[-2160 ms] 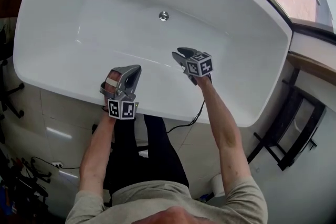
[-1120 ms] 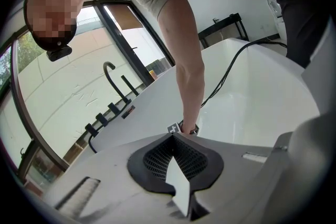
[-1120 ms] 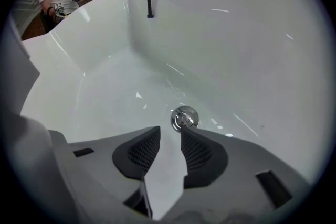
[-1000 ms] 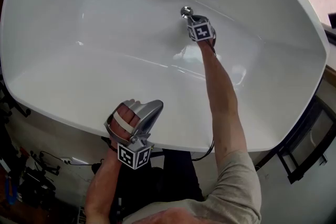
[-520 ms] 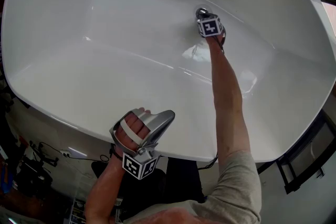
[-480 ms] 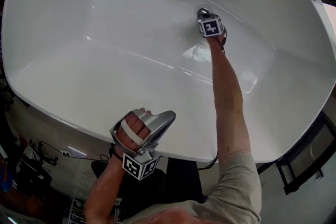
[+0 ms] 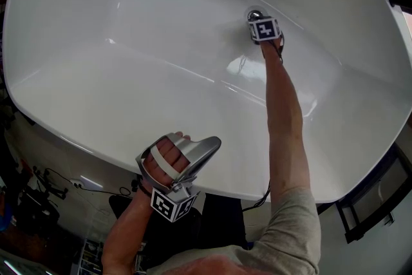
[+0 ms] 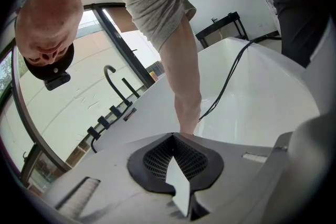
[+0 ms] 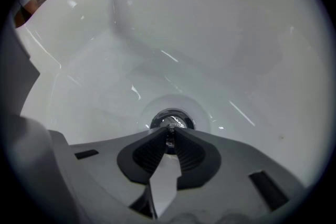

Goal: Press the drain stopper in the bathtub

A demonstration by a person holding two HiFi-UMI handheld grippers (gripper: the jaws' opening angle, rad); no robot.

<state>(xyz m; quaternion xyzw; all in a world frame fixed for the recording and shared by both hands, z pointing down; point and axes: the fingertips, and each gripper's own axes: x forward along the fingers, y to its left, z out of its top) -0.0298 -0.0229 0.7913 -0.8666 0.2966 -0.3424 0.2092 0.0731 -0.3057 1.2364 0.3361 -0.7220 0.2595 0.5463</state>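
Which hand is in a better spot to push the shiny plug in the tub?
Right. The right gripper points down at the drain stopper, fingers shut, tips right at it. The left gripper sits by the bathtub's near rim, far away.

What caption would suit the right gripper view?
Right gripper, jaws shut, aimed at the drain stopper in a white bathtub.

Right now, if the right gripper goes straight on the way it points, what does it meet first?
The stopper. The right gripper, jaws together and empty, points steeply down at it. Its tips are just short of the chrome cap or on it; depth is unclear. Nothing else lies between.
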